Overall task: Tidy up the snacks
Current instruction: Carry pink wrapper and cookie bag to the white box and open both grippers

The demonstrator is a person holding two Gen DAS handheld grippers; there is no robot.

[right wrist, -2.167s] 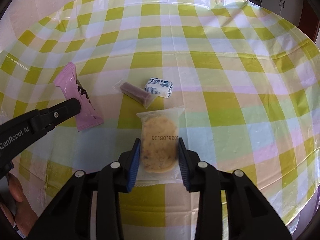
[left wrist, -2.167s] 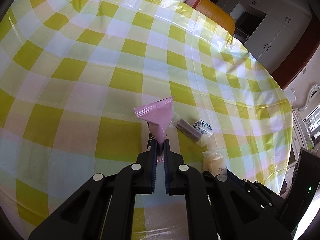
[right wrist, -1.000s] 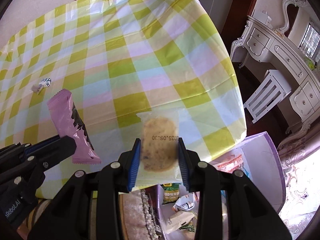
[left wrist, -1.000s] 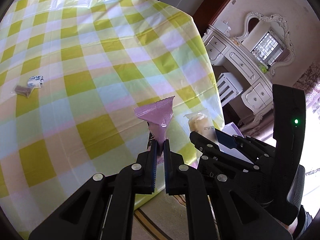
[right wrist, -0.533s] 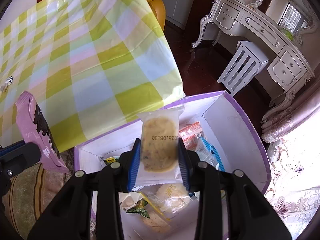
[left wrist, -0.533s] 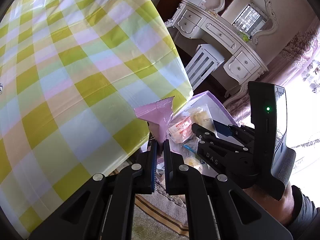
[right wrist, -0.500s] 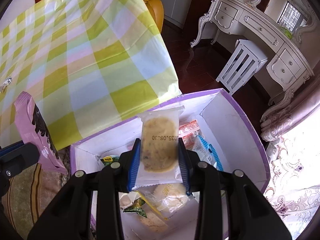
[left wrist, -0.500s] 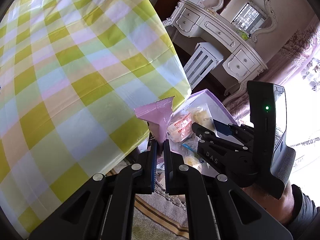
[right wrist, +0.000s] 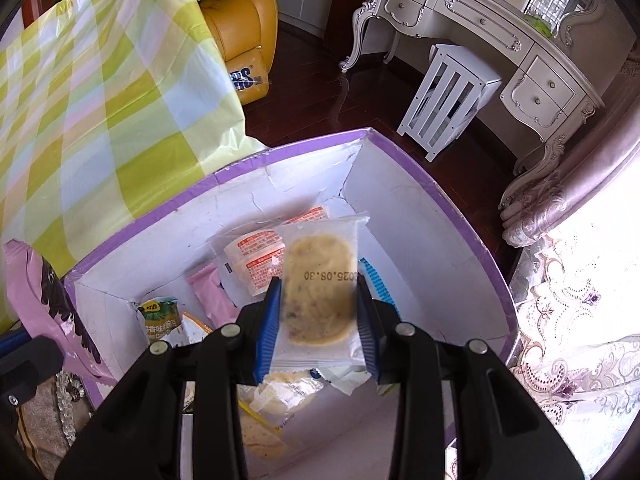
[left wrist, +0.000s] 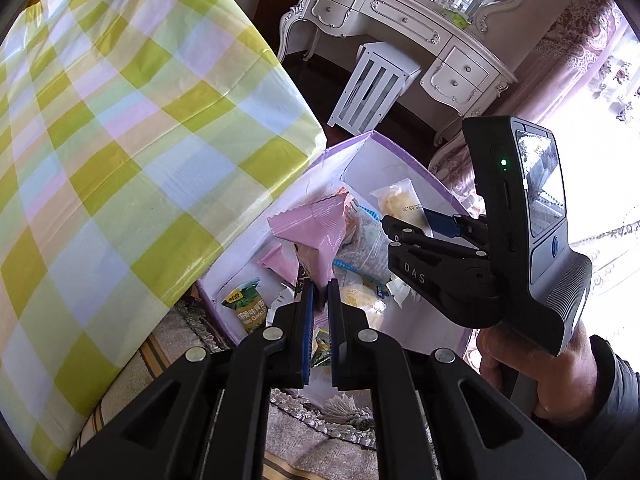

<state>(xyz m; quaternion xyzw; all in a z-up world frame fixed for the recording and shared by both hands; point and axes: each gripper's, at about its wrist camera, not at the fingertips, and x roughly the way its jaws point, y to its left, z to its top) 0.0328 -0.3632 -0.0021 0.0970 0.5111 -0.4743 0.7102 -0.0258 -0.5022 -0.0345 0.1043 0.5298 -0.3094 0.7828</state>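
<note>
I'm seeing both grippers hanging over the purple-rimmed box [right wrist: 400, 152], which is sitting on the floor just off the table's corner. L gripper [left wrist: 318, 292] is clenching a pink snack packet [left wrist: 316, 232] w/ jaws nearly together, packet standing up above the box's near-left part. R gripper [right wrist: 318, 312] is grasping a clear-wrapped biscuit [right wrist: 320, 288] across its width, blue pads [right wrist: 268, 320] pressing on both sides; date print 2025.08.30 is reading upside down. Biscuit is hovering over the middle of the box, not touching the contents.

Inside the box: orange-labelled clear packs [right wrist: 256, 256] toward the far wall, a pink wrapper [right wrist: 212, 296] beside them, a green garlic-snack bag [right wrist: 160, 316] in the near-left corner, more clear-wrapped biscuits [right wrist: 280, 400] near the front. White inner walls are looking creased.

Table is wearing a yellow-green-pink check plastic cloth [right wrist: 100, 100], its edge draping down just beside the box's left rim. Room: dark wood floor [right wrist: 312, 88], ornate white dressing table [right wrist: 500, 40] w/ drawers along the far side, white slatted stool [right wrist: 448, 96] in front of it, orange leather armchair [right wrist: 240, 20] behind the table, pinkish embroidered curtain [right wrist: 568, 280] on the right. A fringed rug [left wrist: 320, 424] is lying under the box's near edge.
</note>
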